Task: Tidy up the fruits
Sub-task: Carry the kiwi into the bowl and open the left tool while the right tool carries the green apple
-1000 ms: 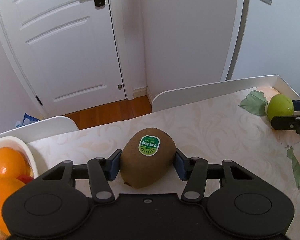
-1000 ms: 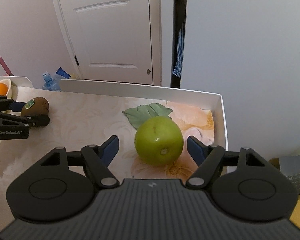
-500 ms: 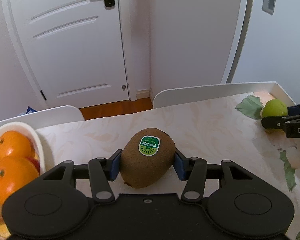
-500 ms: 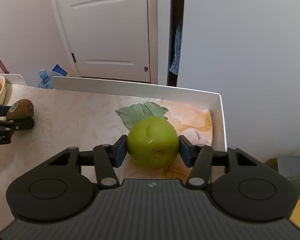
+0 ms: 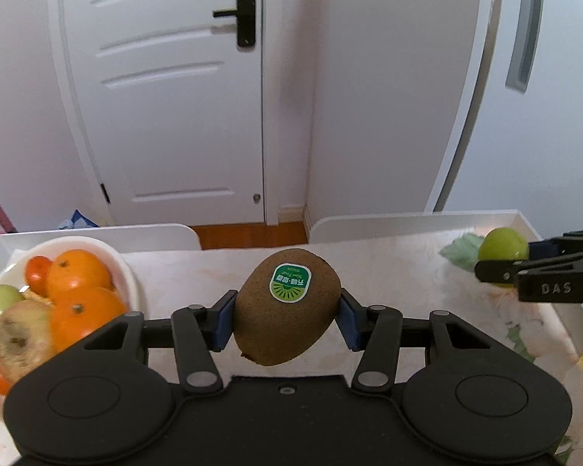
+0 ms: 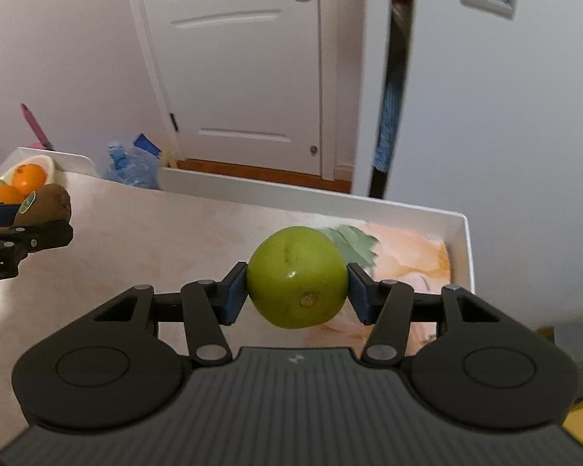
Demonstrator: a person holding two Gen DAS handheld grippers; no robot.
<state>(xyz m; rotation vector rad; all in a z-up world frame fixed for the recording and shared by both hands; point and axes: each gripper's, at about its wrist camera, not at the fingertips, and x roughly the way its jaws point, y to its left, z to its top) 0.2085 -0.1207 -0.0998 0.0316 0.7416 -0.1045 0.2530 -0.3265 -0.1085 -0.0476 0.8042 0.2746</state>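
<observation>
Your left gripper [image 5: 287, 320] had its blue-padded fingers [image 5: 224, 320] clamped on the fuzzy brown oval kiwi with the green sticker [image 5: 287, 306], carried clear of the pale floral-patterned counter [image 5: 388, 268]. The pads met the kiwi on its narrow flanks, and the fruit sat tilted, its lower end hanging below the grip line. I judged that a quick swing toward the white ceramic bowl of oranges and other fruit [image 5: 126, 272] could have let it pivot or slip out.

Your right gripper [image 6: 297, 291] held the round green apple-like fruit [image 6: 297, 276] between its fingers, lifted above the counter near the white raised rim [image 6: 462, 240] at the far right corner. The skin looked smooth and glossy, so the hold was probably less secure than on the kiwi; a drop there might have rolled the fruit over the rim.

The bowl was already heaped. Fruit released from height could have knocked an orange [image 5: 79, 270] out, and both grippers arriving together risked a collision.
</observation>
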